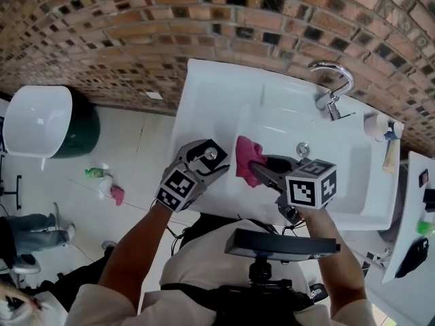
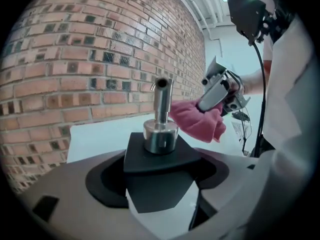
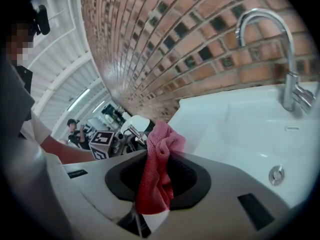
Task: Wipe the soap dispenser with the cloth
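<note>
Soap dispenser (image 2: 159, 156): white body, black shoulder, chrome pump. It stands upright between the wide-set jaws of the left gripper (image 1: 207, 160), which grip its sides, beside the front left of the white sink (image 1: 353, 161).

Cloth (image 3: 156, 171): pink, bunched. It is pinched in the closed jaws of the right gripper (image 1: 259, 172), just beside the pump.

Tap (image 1: 333, 80): chrome, at the brick wall (image 1: 136, 32).

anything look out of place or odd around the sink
Yes: on the floor left of the sink, a small green item and a pink rag lie loose, as if dropped. Nothing on the sink itself looks spilled or damaged.
</note>
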The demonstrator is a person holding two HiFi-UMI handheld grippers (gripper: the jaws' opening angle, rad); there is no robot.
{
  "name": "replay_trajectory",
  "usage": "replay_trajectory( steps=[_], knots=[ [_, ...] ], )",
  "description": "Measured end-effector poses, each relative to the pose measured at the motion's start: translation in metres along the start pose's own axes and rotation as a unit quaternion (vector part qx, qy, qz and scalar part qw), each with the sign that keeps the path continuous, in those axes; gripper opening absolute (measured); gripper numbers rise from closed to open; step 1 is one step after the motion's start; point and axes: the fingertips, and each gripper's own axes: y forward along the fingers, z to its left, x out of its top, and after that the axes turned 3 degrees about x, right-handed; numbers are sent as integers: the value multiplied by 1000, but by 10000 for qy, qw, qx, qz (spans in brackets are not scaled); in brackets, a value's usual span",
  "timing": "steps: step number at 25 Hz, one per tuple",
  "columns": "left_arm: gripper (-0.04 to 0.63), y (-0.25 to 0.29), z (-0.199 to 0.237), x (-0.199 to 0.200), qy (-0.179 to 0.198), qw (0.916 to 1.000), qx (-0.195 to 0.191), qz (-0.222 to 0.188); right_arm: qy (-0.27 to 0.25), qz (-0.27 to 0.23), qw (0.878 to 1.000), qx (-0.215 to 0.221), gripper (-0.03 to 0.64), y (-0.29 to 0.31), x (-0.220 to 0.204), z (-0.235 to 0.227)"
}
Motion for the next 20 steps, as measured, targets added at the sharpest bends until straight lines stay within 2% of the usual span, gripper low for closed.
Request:
replay_trajectory(
  steps=[5, 8, 11, 15, 17, 20],
  knots=[
    [385, -3, 0, -13, 22, 10000, -57, -48, -621, 900, 9935, 320, 108, 45, 20, 13],
    [387, -6, 2, -15, -39, 9998, -78, -154, -1095, 1326, 9845, 335, 107, 71, 35, 20],
    [387, -7, 3, -15, -87, 9996, -83, -240, -1297, 1669, 9766, 404, 107, 94, 48, 28],
    [387, -8, 5, -16, -138, 9995, -51, -284, -1649, 2290, 9591, 205, 107, 121, 39, 23],
    [387, -9, 6, -16, -156, 9994, -21, -310, -1744, 2414, 9545, 168, 107, 126, 32, 23],
    [385, -10, 5, -16, -236, 9990, 32, -390, -1725, 2393, 9552, 225, 106, 121, 27, 27]
  ],
)
